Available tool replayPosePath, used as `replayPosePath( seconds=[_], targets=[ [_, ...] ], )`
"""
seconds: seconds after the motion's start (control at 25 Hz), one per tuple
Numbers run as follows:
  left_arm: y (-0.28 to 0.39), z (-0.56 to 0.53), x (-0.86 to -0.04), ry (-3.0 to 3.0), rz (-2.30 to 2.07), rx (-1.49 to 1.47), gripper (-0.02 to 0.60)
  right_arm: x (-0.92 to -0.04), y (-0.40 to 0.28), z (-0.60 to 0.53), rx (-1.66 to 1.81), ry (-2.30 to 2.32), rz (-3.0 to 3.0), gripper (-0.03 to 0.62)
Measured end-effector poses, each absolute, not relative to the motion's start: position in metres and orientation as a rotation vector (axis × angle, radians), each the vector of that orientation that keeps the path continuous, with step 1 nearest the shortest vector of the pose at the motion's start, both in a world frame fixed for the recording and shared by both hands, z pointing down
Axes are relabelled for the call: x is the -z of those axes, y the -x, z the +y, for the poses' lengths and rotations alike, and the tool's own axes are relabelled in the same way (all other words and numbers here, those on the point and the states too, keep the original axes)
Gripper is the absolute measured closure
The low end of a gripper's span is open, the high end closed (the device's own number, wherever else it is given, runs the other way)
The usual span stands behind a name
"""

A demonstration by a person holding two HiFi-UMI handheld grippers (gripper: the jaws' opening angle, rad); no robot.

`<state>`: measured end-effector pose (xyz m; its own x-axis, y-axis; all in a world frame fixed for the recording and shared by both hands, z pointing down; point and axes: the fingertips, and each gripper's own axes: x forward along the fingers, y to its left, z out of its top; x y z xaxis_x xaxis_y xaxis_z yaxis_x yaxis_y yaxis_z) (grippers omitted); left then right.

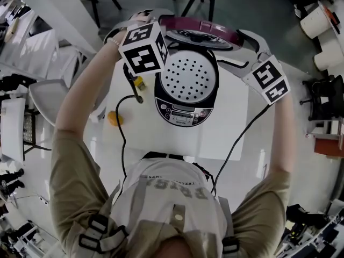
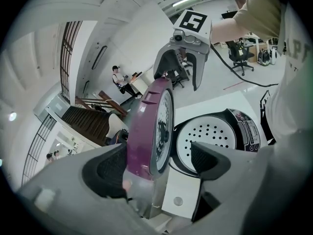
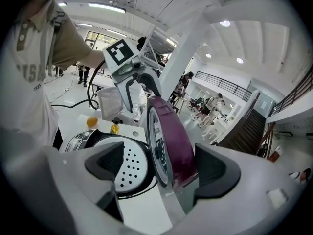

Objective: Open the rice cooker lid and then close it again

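Rice cooker lid (image 1: 201,28) stood upright and open behind the cooker body (image 1: 185,85) on the white counter (image 1: 226,133), its rim between the wide-spread jaws of left tool (image 2: 156,165) and right tool (image 3: 161,166), with yellow bottle (image 1: 139,82), orange ball (image 1: 114,118) and black cable (image 1: 122,138) lying leftward.

The head camera is looking steeply down from above the person onto the white table (image 1: 226,138) and the rice cooker (image 1: 186,90). The left gripper (image 2: 156,163) camera is sitting close behind its own jaws, facing across the raised lid (image 2: 146,131) toward the right gripper (image 2: 177,77). The right gripper's camera is facing back the opposite way. All three views are sharing the lid and the perforated plate (image 1: 189,78).
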<state>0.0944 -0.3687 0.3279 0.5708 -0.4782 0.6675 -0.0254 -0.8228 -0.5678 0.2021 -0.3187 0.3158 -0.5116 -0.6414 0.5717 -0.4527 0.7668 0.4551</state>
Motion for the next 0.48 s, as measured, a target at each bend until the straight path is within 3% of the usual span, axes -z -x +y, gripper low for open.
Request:
replayPosePath(
  seconds=[0.48],
  targets=[
    [-0.084, -0.332, -0.343, 2.283, 0.357, 1.216, 0.156, -0.331, -0.192, -0.281, 0.319, -0.762, -2.18, 0.161]
  ],
)
